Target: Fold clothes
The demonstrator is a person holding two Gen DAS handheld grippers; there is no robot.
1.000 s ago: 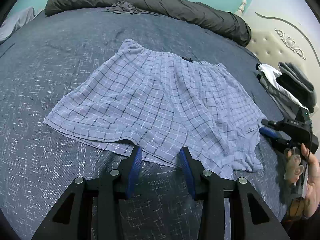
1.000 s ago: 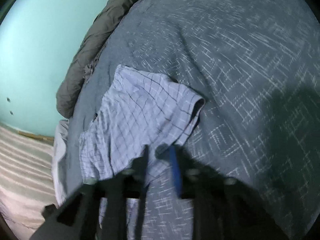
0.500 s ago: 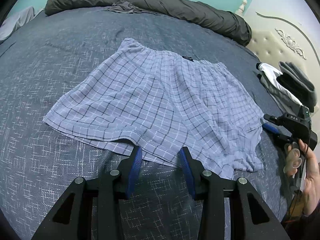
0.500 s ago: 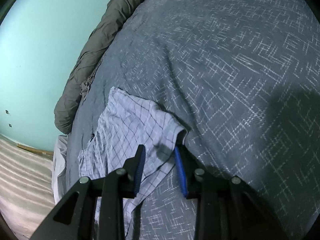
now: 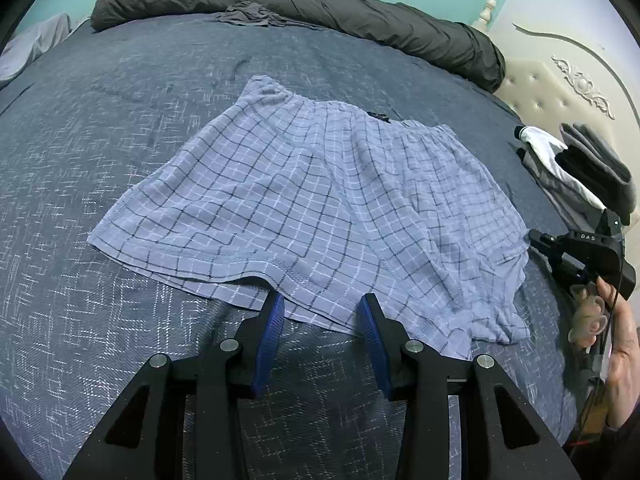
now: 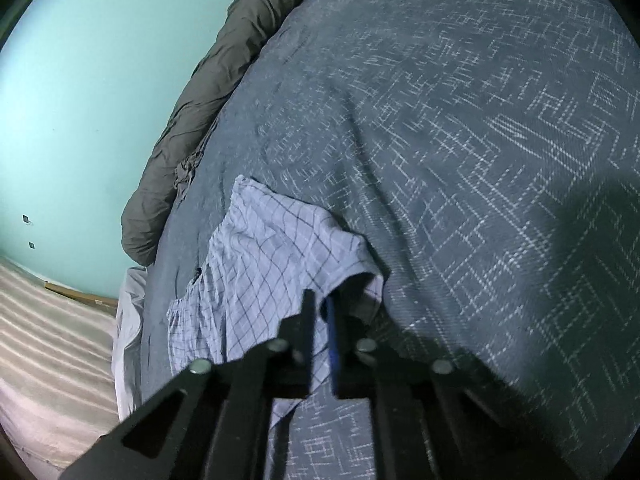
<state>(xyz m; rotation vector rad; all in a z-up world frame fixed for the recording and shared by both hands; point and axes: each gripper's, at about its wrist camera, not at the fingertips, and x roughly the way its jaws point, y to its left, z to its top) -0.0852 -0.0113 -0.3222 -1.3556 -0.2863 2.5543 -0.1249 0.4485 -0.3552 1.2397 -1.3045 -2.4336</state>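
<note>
Light blue checked shorts (image 5: 320,208) lie spread flat on the dark blue bed, waistband far, leg hems near. My left gripper (image 5: 322,304) is open, its blue pads on either side of the crotch hem, just at the cloth's edge. My right gripper (image 5: 536,240) shows at the right side of the shorts in the left wrist view, held in a hand. In the right wrist view my right gripper (image 6: 320,308) has its jaws nearly together on the shorts' (image 6: 272,264) right leg hem, which lifts slightly.
A dark grey rolled duvet (image 5: 320,4) lies along the far edge of the bed. A pile of folded grey and white clothes (image 5: 576,172) sits at the right by the cream headboard (image 5: 560,80). Teal wall behind.
My right gripper moved onto the right leg hem and its jaws closed from open to nearly together on the cloth. My left gripper has not moved.
</note>
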